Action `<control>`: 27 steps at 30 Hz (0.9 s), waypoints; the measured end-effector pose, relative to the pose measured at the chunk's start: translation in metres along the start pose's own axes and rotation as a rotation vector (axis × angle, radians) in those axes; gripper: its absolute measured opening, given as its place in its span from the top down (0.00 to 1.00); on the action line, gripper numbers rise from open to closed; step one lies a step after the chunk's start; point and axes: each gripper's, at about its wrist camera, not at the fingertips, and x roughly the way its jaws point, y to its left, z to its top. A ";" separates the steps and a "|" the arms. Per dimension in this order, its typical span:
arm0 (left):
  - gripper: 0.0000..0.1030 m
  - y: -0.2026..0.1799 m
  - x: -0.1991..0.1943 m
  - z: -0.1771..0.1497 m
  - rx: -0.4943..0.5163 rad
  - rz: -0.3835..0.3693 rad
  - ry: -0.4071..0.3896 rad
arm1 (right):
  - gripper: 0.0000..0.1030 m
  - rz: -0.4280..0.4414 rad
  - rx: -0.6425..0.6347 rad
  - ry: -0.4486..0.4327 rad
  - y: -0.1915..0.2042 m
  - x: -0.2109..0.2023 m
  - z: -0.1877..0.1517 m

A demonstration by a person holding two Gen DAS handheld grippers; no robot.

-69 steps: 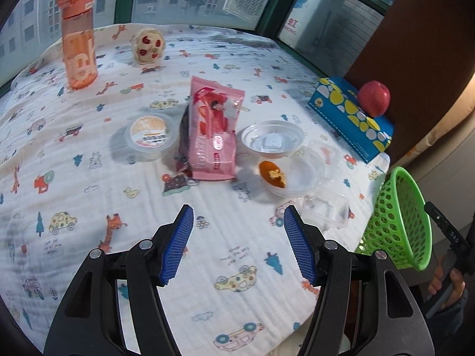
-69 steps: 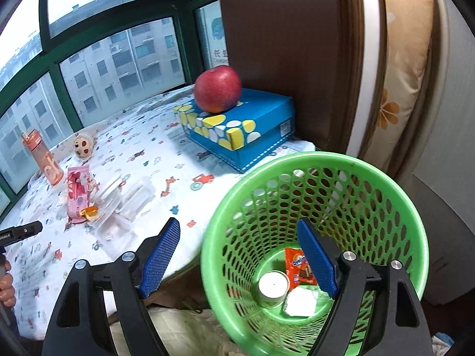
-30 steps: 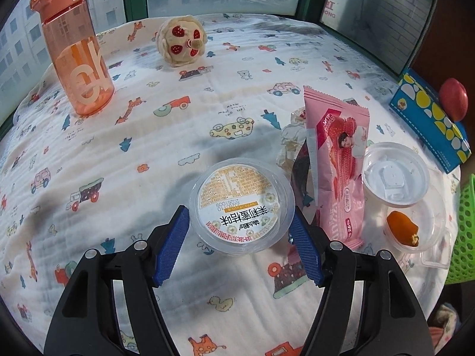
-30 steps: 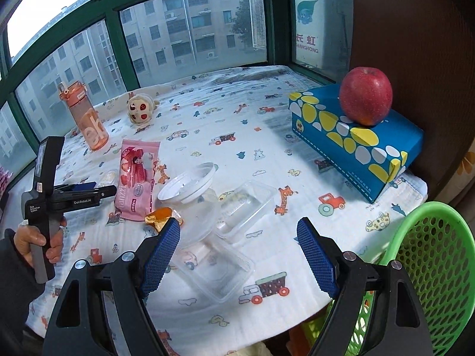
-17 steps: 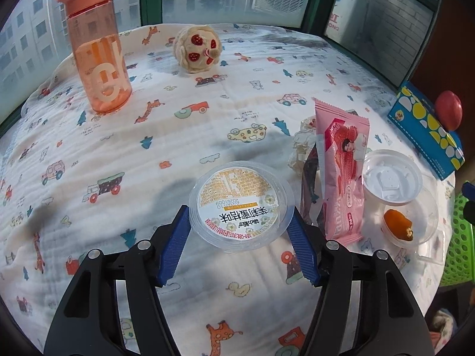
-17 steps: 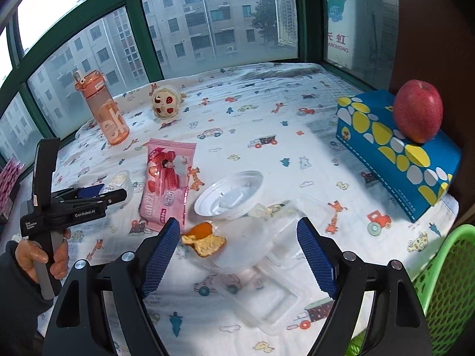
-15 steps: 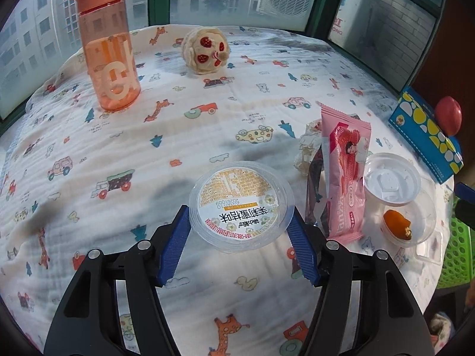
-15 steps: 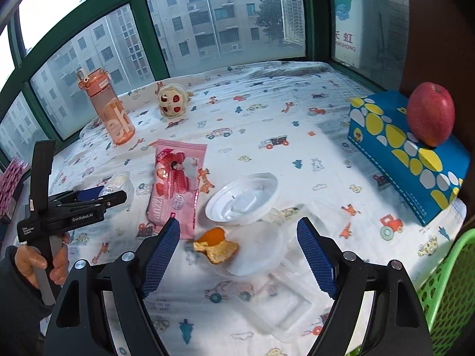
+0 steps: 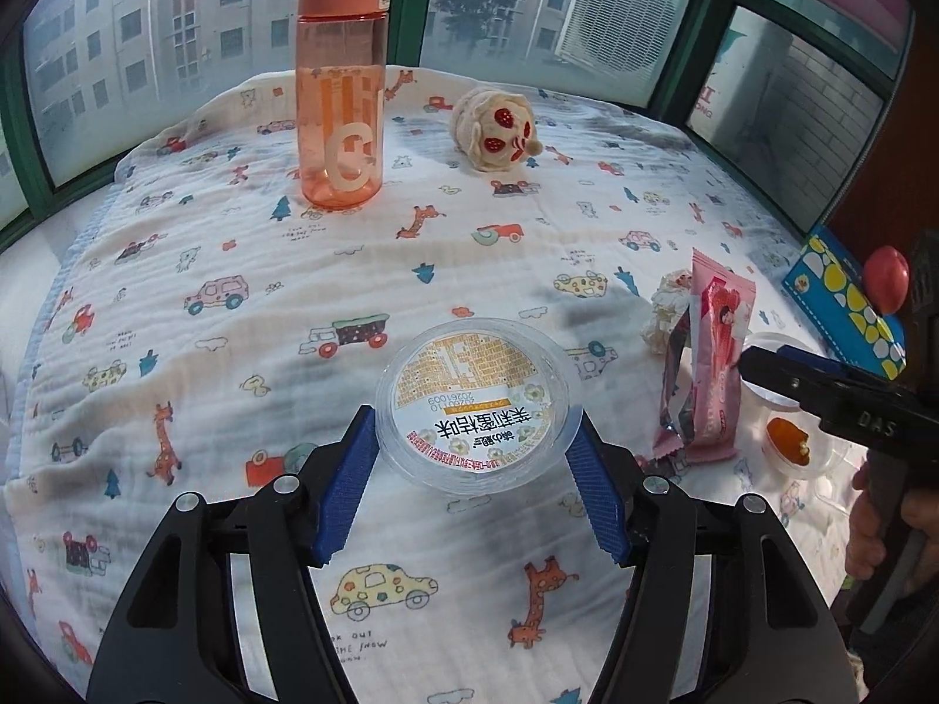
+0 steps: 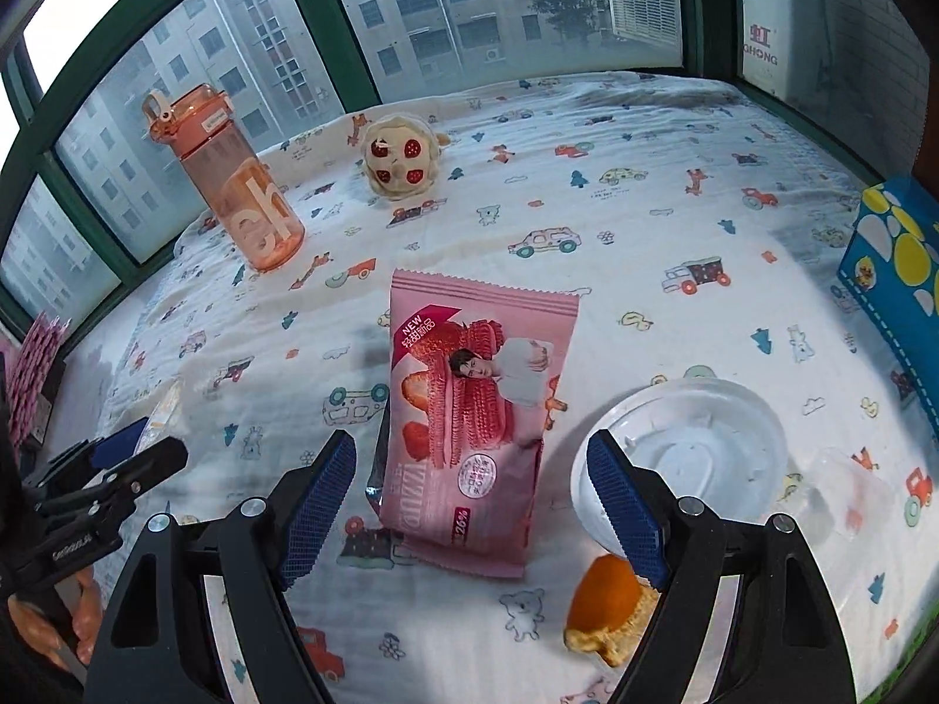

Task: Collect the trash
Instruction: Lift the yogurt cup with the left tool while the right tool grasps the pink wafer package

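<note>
I am pinching the sealed jelly cup [image 9: 474, 402] between my left gripper [image 9: 469, 481] fingers above the patterned surface [image 9: 235, 270]. My right gripper [image 10: 469, 504] is hovering, fingers spread, straddling the pink snack wrapper's [image 10: 469, 428] near end.

Left tongs [image 9: 472, 466] clamped; right tongs [image 10: 469, 504] spread wide, level.

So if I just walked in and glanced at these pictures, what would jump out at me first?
Probably the round clear cup with the printed lid, clamped between the blue pads of the left gripper at the near edge of the cartoon-print cloth. Next, the pink snack wrapper lying right in front of the open right gripper, and the tall orange bottle standing by the window.
</note>
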 end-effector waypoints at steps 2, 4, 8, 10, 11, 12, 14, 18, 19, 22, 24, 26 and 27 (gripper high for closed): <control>0.39 0.003 -0.001 -0.003 -0.009 -0.004 0.001 | 0.24 0.004 0.023 0.019 -0.001 0.011 0.002; 0.39 0.004 -0.001 -0.006 -0.012 -0.009 0.001 | 0.24 0.002 0.043 0.024 -0.003 0.018 0.004; 0.39 0.005 0.000 -0.008 -0.012 -0.010 0.005 | 0.24 0.018 0.085 0.044 -0.009 0.032 0.008; 0.40 0.005 0.000 -0.008 -0.015 -0.016 0.007 | 0.26 0.007 0.081 0.048 -0.008 0.037 0.010; 0.40 0.005 0.001 -0.008 -0.015 -0.016 0.007 | 0.28 0.002 0.076 0.049 -0.008 0.039 0.010; 0.40 0.004 0.001 -0.008 -0.011 -0.015 0.007 | 0.33 0.001 0.071 0.054 -0.008 0.041 0.010; 0.40 0.003 0.002 -0.008 -0.009 -0.016 0.010 | 0.41 0.003 0.074 0.059 -0.008 0.042 0.009; 0.40 0.002 0.002 -0.009 -0.007 -0.018 0.010 | 0.45 0.012 0.069 0.039 -0.009 0.035 0.007; 0.40 0.001 0.002 -0.009 -0.005 -0.016 0.010 | 0.45 0.015 0.069 0.032 -0.009 0.031 0.006; 0.40 -0.003 0.000 -0.010 -0.003 -0.020 0.009 | 0.46 0.034 0.072 0.013 -0.010 0.019 0.005; 0.40 -0.007 -0.003 -0.010 0.001 -0.022 0.004 | 0.46 0.042 0.070 -0.005 -0.011 0.008 0.004; 0.40 -0.010 -0.006 -0.010 0.004 -0.026 -0.001 | 0.47 0.047 0.065 -0.023 -0.011 -0.004 0.001; 0.40 -0.013 -0.008 -0.010 0.007 -0.030 -0.004 | 0.47 0.047 0.062 -0.031 -0.012 -0.009 -0.001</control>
